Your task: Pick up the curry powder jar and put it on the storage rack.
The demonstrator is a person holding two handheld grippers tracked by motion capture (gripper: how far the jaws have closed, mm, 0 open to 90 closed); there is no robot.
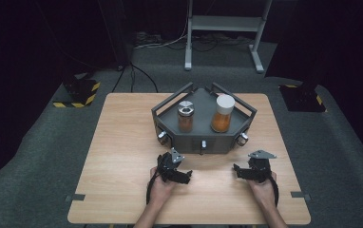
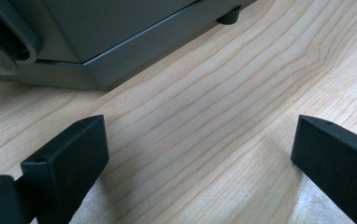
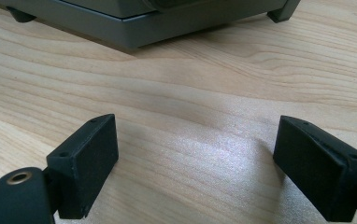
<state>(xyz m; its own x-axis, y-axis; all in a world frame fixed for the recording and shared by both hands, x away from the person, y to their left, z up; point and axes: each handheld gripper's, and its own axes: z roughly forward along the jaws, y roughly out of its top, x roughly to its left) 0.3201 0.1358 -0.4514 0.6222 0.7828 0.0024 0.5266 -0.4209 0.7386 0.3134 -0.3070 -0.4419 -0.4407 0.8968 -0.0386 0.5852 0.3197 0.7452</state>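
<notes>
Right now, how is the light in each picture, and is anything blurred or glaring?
High view: the table is lit, the room behind is dark, and the two jars look soft. Left gripper view: the grey tray is slightly blurred; the left gripper casts soft shadows. Right gripper view: pale glare lies on the wood between the open jaws of the right gripper.

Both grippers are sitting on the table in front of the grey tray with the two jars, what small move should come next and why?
Probably lift the right gripper forward toward the white-lidded jar. Both grippers, the left gripper too, rest open and empty on the table, short of the tray, and that jar stands on the right side.
</notes>
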